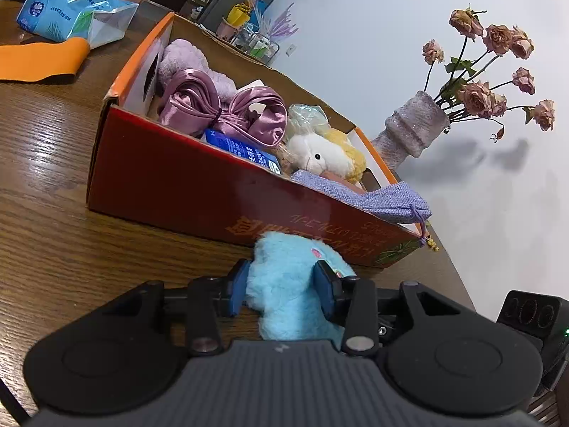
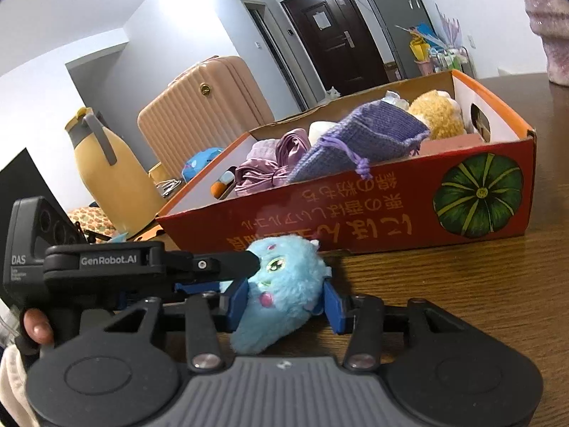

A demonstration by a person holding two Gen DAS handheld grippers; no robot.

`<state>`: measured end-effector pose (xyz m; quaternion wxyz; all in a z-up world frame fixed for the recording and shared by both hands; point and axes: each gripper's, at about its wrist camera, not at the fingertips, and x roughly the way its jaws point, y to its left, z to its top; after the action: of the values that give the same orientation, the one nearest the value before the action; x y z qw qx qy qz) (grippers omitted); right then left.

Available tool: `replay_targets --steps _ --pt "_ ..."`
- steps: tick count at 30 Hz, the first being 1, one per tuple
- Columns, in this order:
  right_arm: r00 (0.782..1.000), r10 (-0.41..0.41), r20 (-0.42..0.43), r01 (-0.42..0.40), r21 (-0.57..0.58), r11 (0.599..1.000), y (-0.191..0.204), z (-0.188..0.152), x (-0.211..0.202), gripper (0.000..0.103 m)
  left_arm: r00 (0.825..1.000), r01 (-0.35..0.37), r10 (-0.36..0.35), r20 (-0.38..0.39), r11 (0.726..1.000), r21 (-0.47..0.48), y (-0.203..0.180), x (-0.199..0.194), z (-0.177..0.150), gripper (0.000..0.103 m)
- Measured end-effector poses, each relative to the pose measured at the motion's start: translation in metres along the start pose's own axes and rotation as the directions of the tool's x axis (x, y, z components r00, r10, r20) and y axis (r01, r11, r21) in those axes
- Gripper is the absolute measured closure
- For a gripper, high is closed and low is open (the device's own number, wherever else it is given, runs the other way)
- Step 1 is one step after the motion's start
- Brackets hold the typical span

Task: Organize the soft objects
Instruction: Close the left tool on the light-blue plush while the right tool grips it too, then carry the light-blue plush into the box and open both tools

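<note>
Both sets of jaws pinch the blue plush toy (image 1: 288,284) from opposite sides, left gripper (image 1: 282,286) and right gripper (image 2: 284,300) sharing its soft bulk. It lies on the surface against the box (image 2: 391,213) front wall, likely to be lifted in.

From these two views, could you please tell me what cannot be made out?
- Plush, left wrist view: face turned away, underside behind the left claw.
- Box bottom, both views: hidden under the pouch and satin.
- Vase, right wrist view: cut off by the edge.
- Right claw: pad contact buried in fur.
</note>
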<state>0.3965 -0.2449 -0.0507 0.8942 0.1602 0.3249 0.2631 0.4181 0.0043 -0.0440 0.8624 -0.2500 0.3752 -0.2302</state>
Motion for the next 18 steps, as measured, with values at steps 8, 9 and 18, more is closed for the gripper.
replay_targets --steps 8,9,18 --pt "1.0 -0.008 0.005 0.008 -0.033 0.999 0.003 -0.003 -0.004 0.061 1.0 -0.001 0.001 0.0 1.0 0.016 -0.004 0.0 -0.002 0.063" --pt "1.0 -0.012 0.006 0.012 -0.047 0.999 0.005 -0.003 -0.004 0.062 1.0 0.001 -0.001 -0.001 1.0 0.016 -0.005 0.0 -0.002 0.063" --pt "0.999 -0.005 0.046 0.011 -0.137 0.99 0.044 -0.021 -0.06 0.064 0.998 0.013 -0.012 0.057 1.0 -0.016 -0.034 -0.063 -0.043 0.066"
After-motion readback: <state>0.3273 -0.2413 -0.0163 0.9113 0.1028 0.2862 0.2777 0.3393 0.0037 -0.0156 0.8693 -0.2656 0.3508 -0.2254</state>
